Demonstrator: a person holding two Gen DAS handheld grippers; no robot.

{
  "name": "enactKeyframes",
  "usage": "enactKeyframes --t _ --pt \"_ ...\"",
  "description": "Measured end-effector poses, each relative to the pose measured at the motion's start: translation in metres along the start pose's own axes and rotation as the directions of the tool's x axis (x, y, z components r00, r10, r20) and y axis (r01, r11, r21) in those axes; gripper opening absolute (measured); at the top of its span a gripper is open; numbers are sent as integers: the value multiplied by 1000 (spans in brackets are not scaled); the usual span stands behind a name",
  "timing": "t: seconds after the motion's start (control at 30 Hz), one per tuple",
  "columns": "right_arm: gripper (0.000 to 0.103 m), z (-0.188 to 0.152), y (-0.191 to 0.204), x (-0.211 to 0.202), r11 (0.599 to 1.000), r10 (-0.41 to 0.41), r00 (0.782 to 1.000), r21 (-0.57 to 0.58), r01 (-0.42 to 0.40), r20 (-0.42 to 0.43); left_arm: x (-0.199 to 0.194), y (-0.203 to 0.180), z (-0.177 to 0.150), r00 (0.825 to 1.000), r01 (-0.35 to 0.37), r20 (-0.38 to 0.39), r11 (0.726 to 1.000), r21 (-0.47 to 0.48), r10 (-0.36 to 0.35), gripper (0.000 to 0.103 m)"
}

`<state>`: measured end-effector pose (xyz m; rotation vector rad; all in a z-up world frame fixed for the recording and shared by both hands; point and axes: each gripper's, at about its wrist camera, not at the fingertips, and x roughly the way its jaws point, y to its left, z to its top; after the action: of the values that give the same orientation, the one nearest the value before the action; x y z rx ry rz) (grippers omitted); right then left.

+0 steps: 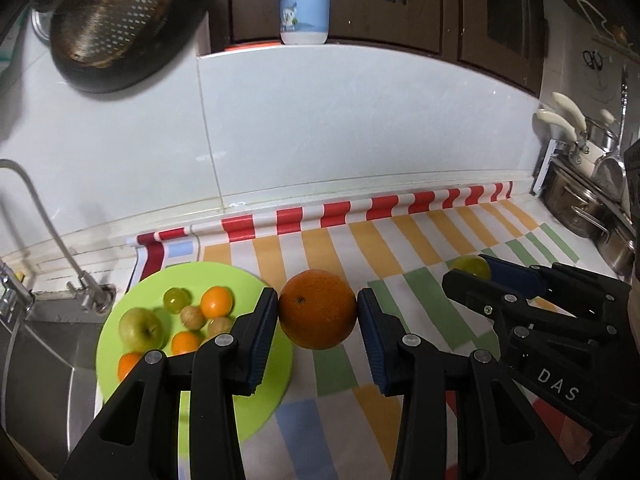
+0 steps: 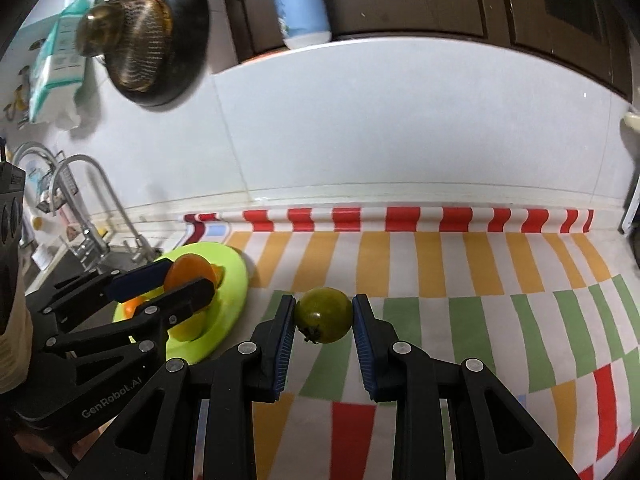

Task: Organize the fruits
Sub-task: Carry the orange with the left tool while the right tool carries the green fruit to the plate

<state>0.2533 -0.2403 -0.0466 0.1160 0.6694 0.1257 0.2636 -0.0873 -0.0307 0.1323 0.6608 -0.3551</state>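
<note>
1. Left wrist view: the left gripper (image 1: 317,312) has its two blue pads clamped on a large orange (image 1: 317,309), one pad on each side, and the fruit is held clear above the striped cloth (image 1: 400,248).
2. Just to the left of and below that gripper lies a round green plate (image 1: 240,412), on the cloth next to the sink (image 1: 44,344).
3. On the plate sit a green apple (image 1: 141,329), a green grape-like fruit (image 1: 175,300), two small brown round fruits (image 1: 193,317), and several small oranges (image 1: 216,302); the gripper's left finger hides part of the plate.
4. To the right in the same view, the right gripper (image 1: 476,270) reaches in, with a green fruit (image 1: 469,266) at its tips.
5. Right wrist view: the right gripper (image 2: 324,314) is closed tight on that small green tomato-like fruit (image 2: 324,314), stem end facing the camera, pads pressing both sides, and the fruit is off the cloth (image 2: 440,264).
6. To the left, the left gripper (image 2: 188,280) is seen from the side, holding the large orange (image 2: 190,276) over the green plate (image 2: 236,280).
7. Farther out, a white tiled wall (image 2: 400,128) rises behind the counter.
8. A dark pan with a metal colander (image 2: 140,44) inside it hangs on the wall at upper left.
9. A white and blue bottle (image 2: 300,4) stands on the ledge above the tiles.
10. Steel pots (image 1: 580,208) stand at the far right of the counter in the left wrist view.
</note>
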Motion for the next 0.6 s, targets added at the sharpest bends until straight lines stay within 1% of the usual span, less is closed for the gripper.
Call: enactKeyframes --t 0.3,0.6 --pt "30 -13 31 -37 999 36 999 -39 -35 27 -48 14 -24 1000 -14 23 999 -37 15 41" --pt "30 -26 66 -56 994 74 997 -83 -72 23 -84 34 -49 999 -35 27 997 -62 37 41"
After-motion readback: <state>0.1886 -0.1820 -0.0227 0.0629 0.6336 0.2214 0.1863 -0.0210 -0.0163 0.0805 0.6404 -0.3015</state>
